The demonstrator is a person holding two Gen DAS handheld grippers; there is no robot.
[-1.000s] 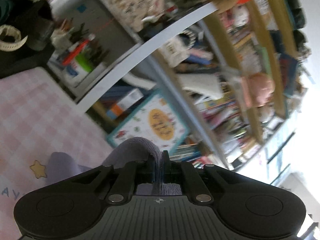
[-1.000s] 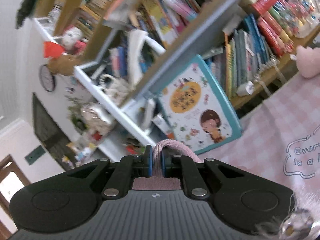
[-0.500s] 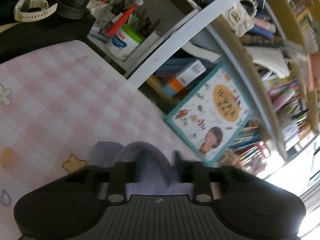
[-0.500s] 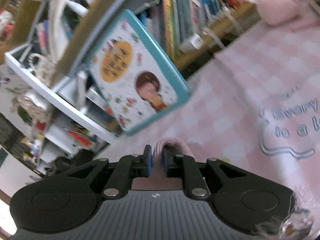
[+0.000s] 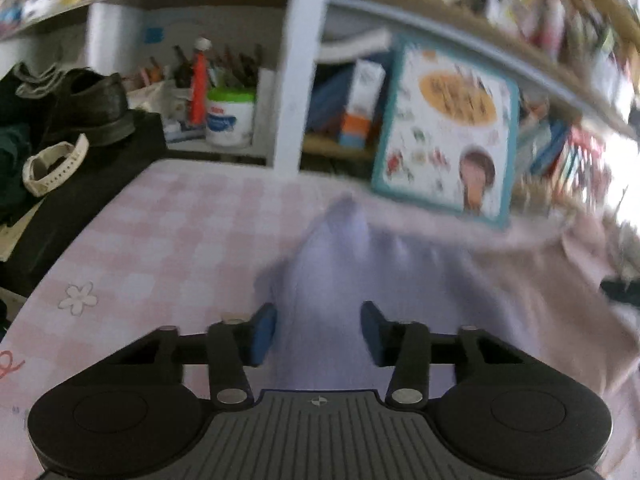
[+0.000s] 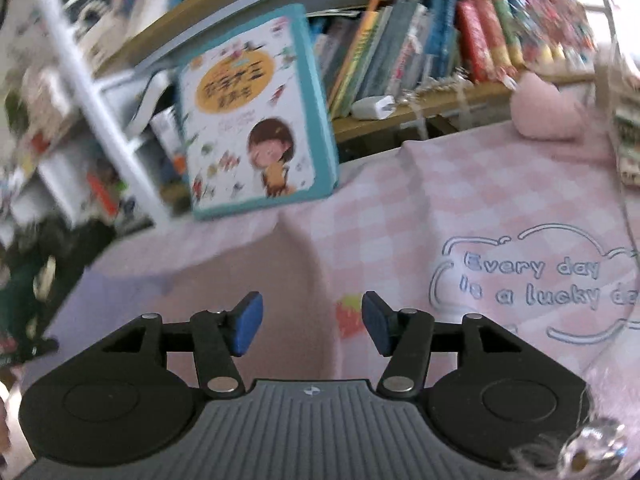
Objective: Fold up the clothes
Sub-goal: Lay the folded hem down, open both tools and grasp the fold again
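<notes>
A garment, lilac on one side and pale pink on the other, lies on the pink checked tablecloth. In the left wrist view its lilac part runs away from between the fingers, with the pink part to the right. My left gripper is open over it. In the right wrist view the pink part lies between and beyond the fingers, the lilac part to the left. My right gripper is open over it. Both views are motion-blurred.
A teal-edged children's book leans against the bookshelf at the table's far edge. A black shoe and a white watch lie on a dark surface at left. A pink plush sits at the far right.
Both grippers were shut on the raised cloth and have opened. They tipped down toward the table and the garment now lies on the tablecloth.
</notes>
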